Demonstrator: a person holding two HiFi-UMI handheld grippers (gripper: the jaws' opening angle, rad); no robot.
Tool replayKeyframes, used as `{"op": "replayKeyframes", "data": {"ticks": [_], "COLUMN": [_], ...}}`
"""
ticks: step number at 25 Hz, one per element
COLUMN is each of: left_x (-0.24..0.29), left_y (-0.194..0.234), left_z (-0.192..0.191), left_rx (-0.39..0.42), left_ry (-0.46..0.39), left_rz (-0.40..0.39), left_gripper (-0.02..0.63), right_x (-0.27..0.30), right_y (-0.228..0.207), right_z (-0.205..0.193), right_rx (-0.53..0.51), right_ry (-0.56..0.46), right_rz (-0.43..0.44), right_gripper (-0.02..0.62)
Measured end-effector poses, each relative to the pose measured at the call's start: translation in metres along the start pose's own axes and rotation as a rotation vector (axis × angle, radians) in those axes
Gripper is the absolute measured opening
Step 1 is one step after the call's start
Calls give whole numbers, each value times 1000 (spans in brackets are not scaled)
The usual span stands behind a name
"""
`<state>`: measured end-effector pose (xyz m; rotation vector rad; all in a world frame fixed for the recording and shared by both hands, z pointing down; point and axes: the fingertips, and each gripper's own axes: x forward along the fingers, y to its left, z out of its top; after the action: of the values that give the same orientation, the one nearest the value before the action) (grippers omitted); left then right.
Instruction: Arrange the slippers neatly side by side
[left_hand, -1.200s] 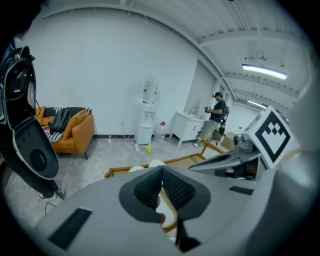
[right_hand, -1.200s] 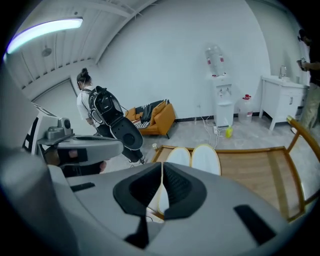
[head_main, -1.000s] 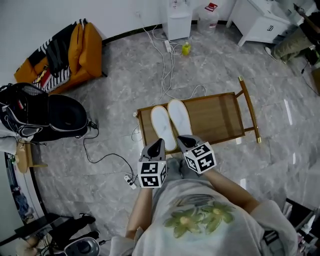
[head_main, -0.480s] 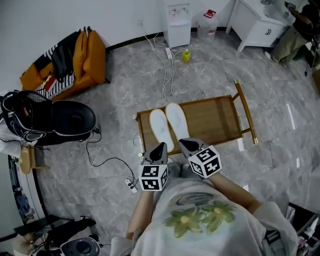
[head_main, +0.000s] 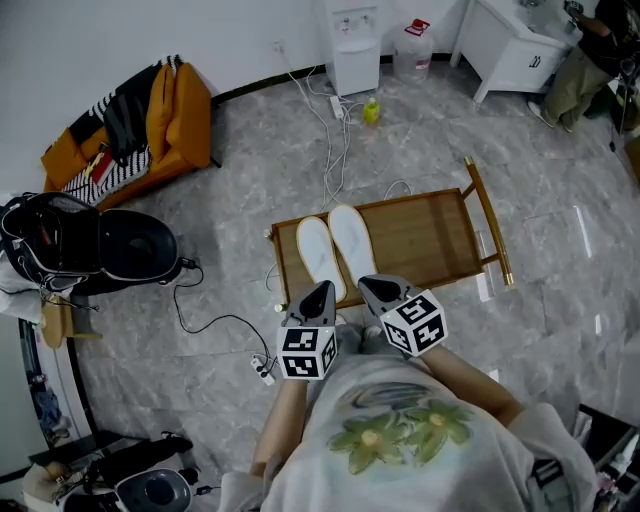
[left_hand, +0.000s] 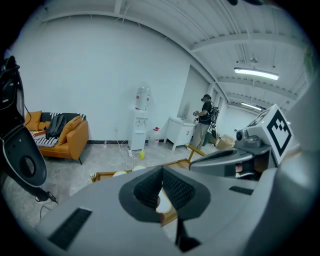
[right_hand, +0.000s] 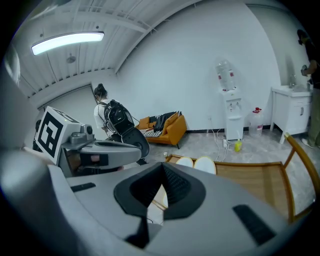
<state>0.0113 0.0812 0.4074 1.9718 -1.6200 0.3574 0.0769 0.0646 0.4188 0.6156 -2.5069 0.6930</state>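
Grey jaws on the left gripper (left_hand: 161, 172) are pressed together with nothing between them, and the right gripper (right_hand: 162, 169) is likewise closed and empty. In the head view both grippers hang side by side close to the person's body, tilted downward toward the near edge of a low wooden rack (head_main: 430, 235) that stands on the marble floor (head_main: 230, 200). Neither gripper touches the rack or anything on it. The two white slippers (head_main: 316, 256) lie at the rack's left end, long sides just beside each other and toes pointing away from the person; whether their edges touch I cannot tell. The right-hand slipper sits slightly further from the person than its partner. Judging by this, the arranging looks essentially done. At most, a small nudge to even up the heels remains, if that small offset matters at all.
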Motion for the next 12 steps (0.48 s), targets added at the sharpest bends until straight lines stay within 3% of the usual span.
{"op": "replayKeyframes", "data": {"ticks": [12], "left_x": [-3], "left_y": [-5], "left_z": [-5], "left_rx": [-2], "left_ry": [0], "left_rz": [7], "left_gripper": [17], "right_x": [-9], "right_y": [-4], "right_z": [-12], "right_rx": [16], "right_ry": [9], "right_rz": [-1], "right_gripper": [5]}}
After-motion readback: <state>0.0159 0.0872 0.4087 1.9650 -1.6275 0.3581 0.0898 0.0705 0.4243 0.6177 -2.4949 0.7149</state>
